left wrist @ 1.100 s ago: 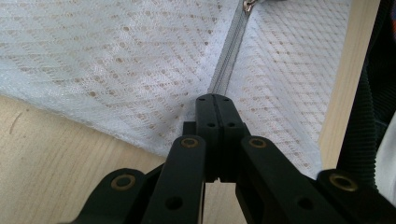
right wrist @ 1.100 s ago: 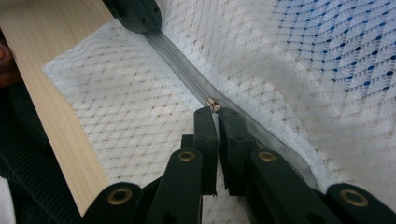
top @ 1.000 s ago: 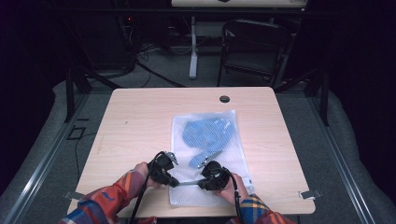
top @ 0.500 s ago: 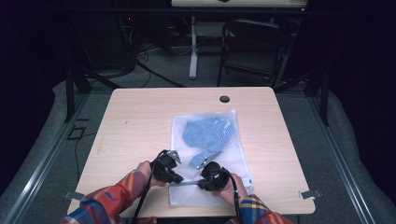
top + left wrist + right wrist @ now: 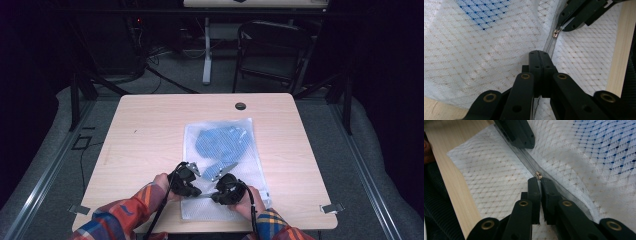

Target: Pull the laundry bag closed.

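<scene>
High view: mesh bag [image 5: 222,150] lies lengthwise away from the person, left hand-held gripper [image 5: 539,53] pinching its zipper [image 5: 550,47], right hand-held gripper [image 5: 539,180] pinching the slider [image 5: 538,175].

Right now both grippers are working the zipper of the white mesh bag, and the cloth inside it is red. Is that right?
Not quite: the cloth inside the white mesh bag is blue, as the high view shows. The rest holds: the left gripper is shut on the zipper tape, and the right gripper pinches the zipper pull.

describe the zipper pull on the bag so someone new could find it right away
On the wooden table lies a white mesh bag holding blue cloth. A grey zipper runs along its near end. The zipper pull is the small metal bit at the right gripper jaws' tips, the only shiny thing there.
</scene>
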`<state>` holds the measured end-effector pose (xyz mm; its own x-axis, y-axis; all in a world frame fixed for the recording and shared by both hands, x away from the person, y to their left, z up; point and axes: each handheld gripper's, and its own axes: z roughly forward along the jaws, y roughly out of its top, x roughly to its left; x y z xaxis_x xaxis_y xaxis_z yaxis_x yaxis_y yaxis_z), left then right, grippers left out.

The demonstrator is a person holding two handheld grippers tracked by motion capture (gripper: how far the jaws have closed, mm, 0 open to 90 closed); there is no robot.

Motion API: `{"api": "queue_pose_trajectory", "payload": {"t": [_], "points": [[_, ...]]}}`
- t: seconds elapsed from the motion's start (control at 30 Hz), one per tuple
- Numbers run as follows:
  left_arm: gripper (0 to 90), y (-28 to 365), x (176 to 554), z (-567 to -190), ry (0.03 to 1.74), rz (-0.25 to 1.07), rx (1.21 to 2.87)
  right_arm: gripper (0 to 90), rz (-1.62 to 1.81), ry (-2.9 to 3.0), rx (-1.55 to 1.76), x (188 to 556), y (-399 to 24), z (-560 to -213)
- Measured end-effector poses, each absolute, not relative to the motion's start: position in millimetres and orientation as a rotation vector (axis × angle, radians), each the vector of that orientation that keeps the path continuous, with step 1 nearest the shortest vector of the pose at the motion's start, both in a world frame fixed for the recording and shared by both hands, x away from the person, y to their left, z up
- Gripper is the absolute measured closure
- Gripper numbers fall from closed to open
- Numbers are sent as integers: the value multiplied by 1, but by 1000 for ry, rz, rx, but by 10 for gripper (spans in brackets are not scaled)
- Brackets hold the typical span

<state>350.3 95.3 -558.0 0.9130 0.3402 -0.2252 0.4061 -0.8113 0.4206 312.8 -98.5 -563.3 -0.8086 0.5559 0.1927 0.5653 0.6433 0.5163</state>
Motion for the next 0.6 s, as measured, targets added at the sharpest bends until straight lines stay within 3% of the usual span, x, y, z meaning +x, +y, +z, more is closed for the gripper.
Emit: {"api": "queue_pose_trajectory", "payload": {"t": [0.6], "points": [[900,96,350,-559,535,-196,2594,868,-857,-2842,-970,316,-108,-561]]}}
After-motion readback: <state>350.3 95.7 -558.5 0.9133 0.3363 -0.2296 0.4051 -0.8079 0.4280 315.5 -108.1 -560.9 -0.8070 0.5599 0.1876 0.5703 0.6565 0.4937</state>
